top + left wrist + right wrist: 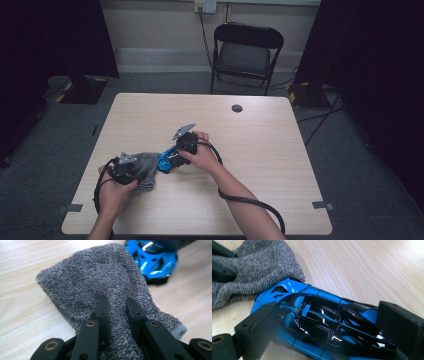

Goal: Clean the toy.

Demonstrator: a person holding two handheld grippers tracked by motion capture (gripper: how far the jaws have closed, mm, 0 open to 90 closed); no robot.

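A grey fuzzy sock lies on the wooden table, and my left gripper is shut on a pinched fold of it. In the high view the sock sits at the table's front left with the left gripper on its near side. A blue and black toy car rests with its nose against the sock's edge. My right gripper straddles the car, one pad on each side, jaws spread wide. From above, the car lies just right of the sock.
A round cable hole sits near the table's far edge. A black folding chair stands behind the table. Dark curtains flank both sides, and a cable trails from the right gripper across the front of the table.
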